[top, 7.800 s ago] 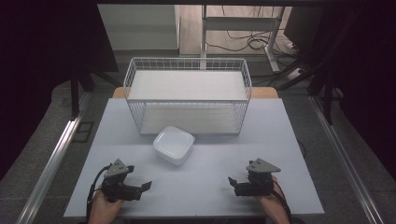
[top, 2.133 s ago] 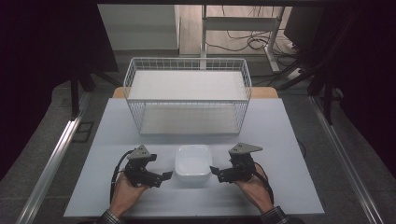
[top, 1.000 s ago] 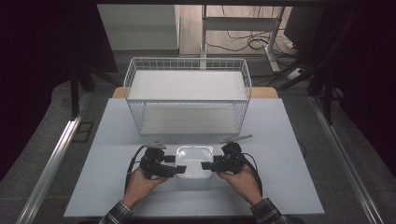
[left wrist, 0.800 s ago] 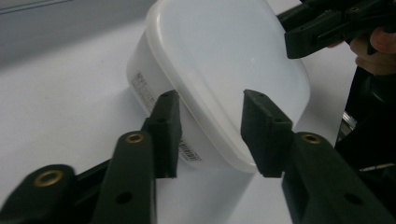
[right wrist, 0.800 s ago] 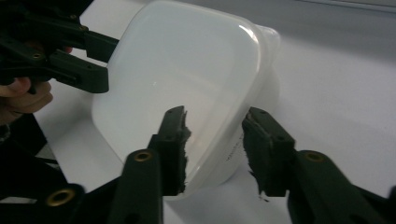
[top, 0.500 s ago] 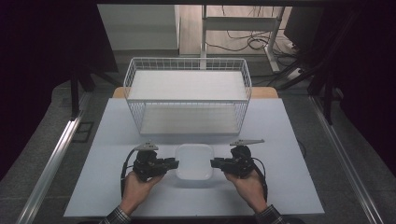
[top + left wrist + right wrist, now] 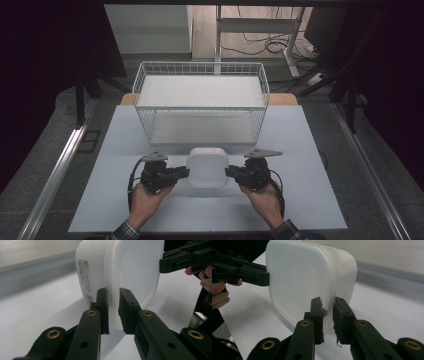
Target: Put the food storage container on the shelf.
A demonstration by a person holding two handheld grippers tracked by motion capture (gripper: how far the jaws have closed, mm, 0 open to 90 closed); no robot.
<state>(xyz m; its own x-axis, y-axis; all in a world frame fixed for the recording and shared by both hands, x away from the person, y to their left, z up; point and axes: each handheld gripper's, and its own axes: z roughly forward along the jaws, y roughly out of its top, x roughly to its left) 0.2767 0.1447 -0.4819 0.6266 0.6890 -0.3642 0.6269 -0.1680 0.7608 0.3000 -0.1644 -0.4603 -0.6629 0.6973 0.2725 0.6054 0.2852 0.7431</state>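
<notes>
From above, a white tub sits between the left gripper and right gripper, just before a wire basket on the table. Left gripper view: jaws pinch the tub's rim. Right gripper view: jaws clamp its opposite rim.

White lidded plastic container, rounded square, just before wire basket
</notes>
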